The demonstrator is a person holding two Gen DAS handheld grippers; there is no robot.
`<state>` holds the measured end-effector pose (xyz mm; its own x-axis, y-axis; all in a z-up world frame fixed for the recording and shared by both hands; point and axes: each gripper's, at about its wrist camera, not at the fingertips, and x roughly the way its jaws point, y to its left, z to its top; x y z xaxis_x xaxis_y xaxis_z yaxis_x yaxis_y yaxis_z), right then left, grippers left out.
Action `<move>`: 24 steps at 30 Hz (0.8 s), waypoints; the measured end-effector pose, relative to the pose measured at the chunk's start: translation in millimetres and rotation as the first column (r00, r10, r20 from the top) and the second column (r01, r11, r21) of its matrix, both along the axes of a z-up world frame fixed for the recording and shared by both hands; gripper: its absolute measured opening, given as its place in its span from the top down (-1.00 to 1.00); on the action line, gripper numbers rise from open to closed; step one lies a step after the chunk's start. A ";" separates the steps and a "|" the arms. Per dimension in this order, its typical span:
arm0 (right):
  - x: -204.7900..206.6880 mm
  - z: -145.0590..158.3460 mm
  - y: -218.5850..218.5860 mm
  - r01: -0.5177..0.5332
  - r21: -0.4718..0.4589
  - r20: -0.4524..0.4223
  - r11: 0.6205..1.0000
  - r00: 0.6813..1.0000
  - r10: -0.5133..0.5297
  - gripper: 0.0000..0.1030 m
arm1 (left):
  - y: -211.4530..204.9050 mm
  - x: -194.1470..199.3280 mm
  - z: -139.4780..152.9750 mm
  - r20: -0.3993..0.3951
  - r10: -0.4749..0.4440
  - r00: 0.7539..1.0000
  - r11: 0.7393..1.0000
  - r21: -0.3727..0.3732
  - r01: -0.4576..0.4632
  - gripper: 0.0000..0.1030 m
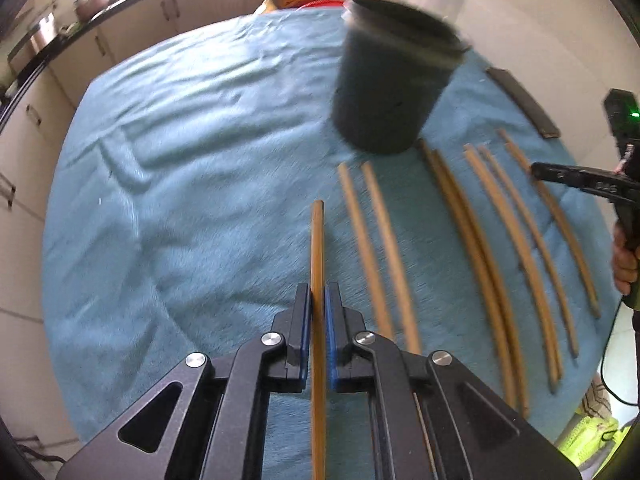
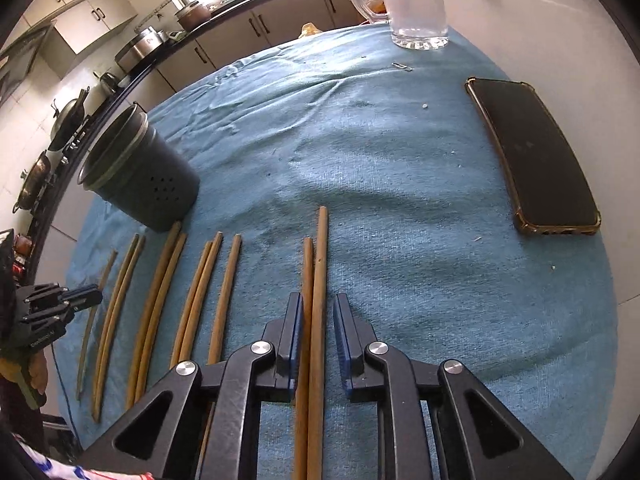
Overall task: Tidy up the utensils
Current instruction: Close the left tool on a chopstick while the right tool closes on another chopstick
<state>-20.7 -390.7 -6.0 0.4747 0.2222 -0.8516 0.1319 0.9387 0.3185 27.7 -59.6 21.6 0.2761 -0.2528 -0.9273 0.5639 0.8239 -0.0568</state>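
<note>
A black phone (image 2: 534,158) in a worn amber case and a clear ribbed glass jug (image 2: 408,0) at twelve o'clock are seen plainly only from the right wrist; from the left wrist the phone (image 1: 522,102) appears as a thin dark sliver and the picture is blurred. The dark round holder (image 2: 140,172), smooth-walled with small holes punched in its side, stands upright at ten o'clock in the right view and at one o'clock in the left view (image 1: 394,80). The table is covered by a wrinkled teal towel (image 2: 380,152) of short nap. Slender round wooden chopsticks (image 2: 160,308) are laid on it in a row of pairs, near the holder's base.

The left gripper (image 1: 318,300) is closed on a single chopstick (image 1: 317,280), its blue pads pressed against both sides. The right gripper (image 2: 317,312) is partly open: two chopsticks (image 2: 314,300) lie between its fingers, near the left pad, with a gap at the right pad (image 2: 343,336).
</note>
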 end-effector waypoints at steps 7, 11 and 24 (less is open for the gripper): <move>7.2 -1.7 -12.2 0.051 0.041 -0.001 0.998 0.999 -0.051 0.69 | 4.6 2.9 -0.8 -0.003 0.025 1.000 0.999 -0.034 -0.025 0.87; 21.7 0.3 0.8 0.016 -0.065 -0.013 0.998 1.000 -0.016 0.69 | 5.9 1.5 -1.8 0.001 0.032 0.999 0.999 -0.038 -0.032 0.87; 33.7 1.8 3.7 0.007 -0.233 -0.070 0.972 0.997 -0.023 0.82 | -1.8 2.9 -2.3 0.019 0.046 0.999 0.999 -0.008 -0.046 0.86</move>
<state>13.0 -387.0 -4.2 0.4126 0.0073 -0.9109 0.1610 0.9836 0.0808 30.6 -61.4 19.4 0.3050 -0.2466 -0.9199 0.5267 0.8484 -0.0528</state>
